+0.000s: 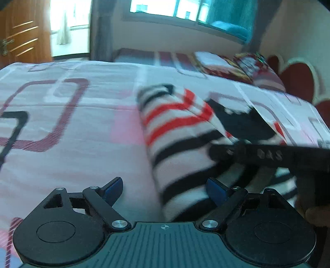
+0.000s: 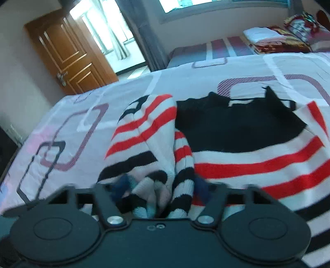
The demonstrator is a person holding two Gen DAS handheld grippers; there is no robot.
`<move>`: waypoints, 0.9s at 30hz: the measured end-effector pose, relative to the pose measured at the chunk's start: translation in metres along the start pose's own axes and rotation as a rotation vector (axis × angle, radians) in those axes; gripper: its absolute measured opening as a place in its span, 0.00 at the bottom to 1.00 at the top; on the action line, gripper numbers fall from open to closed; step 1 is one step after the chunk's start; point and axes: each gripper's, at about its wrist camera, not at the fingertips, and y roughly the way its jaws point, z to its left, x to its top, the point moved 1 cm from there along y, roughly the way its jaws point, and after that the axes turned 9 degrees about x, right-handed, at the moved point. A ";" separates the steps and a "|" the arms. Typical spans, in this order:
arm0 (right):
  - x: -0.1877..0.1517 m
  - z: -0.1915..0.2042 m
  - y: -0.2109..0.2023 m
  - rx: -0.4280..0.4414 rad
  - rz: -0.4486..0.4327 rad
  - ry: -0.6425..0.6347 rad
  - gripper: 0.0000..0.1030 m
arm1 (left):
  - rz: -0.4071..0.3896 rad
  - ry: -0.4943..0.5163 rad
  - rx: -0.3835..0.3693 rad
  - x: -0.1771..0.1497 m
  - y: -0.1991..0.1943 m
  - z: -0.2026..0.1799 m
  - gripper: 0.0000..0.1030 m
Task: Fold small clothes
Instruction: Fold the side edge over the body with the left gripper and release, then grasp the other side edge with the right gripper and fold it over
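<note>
- Your striped knit sweater (image 2: 237, 165), red, black and white with a black top panel, lay on the bed (image 1: 61, 123), one sleeve folded inward.
- Your right gripper (image 2: 158, 185) pinched bunched sleeve fabric between its blue pads; your left gripper (image 1: 163, 187) stood wide, holding nothing, beside the sweater's edge.
- The quilt cover was pale pink with rounded-square outlines.
- Beyond stood a panelled wooden door (image 2: 68, 55), a window (image 1: 185, 12) and folded bedding (image 2: 278, 39).
- The gripper arm's raised lettering blurred beyond reading.
</note>
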 end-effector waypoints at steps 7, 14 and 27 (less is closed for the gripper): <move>0.004 0.016 -0.018 0.005 -0.090 -0.132 0.24 | 0.000 -0.146 0.106 0.010 0.008 0.039 0.85; 0.012 0.014 -0.086 -0.121 -0.269 -0.231 0.24 | -0.025 -0.069 -0.009 0.013 0.006 -0.002 0.85; -0.058 -0.094 -0.132 -0.412 -0.299 0.065 0.23 | -0.007 0.087 -0.104 -0.008 -0.001 -0.071 0.85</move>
